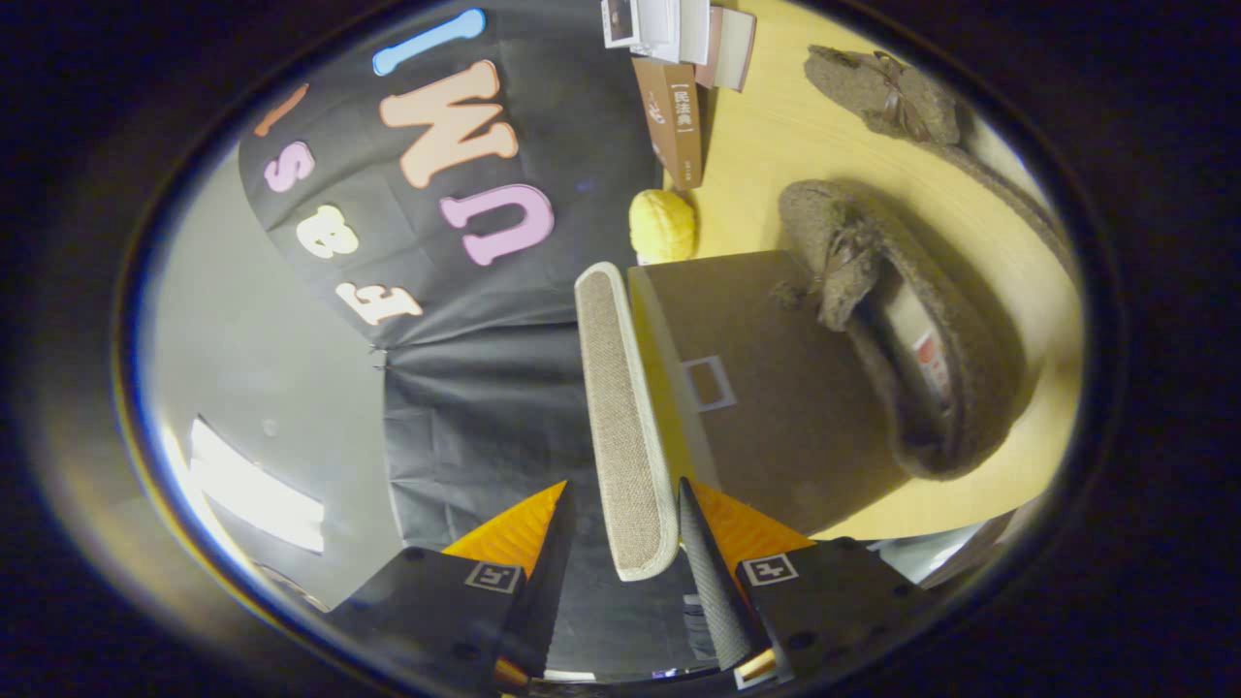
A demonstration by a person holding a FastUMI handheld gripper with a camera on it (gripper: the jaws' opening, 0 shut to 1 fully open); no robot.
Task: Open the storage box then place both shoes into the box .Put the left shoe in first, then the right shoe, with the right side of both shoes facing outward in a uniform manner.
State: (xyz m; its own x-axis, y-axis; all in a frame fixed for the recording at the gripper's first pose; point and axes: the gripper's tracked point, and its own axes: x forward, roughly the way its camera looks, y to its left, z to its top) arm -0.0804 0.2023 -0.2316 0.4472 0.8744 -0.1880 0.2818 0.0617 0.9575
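Note:
The brown storage box [776,407] stands on the yellow table [776,136], seen in a view rolled to one side. Its beige woven lid [620,407] is swung up off the box, and its edge lies between the fingers of my gripper [623,499]. One finger touches the lid; a narrow gap shows at the other, so the gripper is open around it. One brown fuzzy shoe [921,330] with a bow lies against the box's far side. The second shoe [887,92] lies farther off on the table.
A yellow round object [662,225] sits by the box's corner. A brown book [676,121] and several paler books [669,29] stand beyond it. The booth's black cloth wall [465,388] hangs beside the table.

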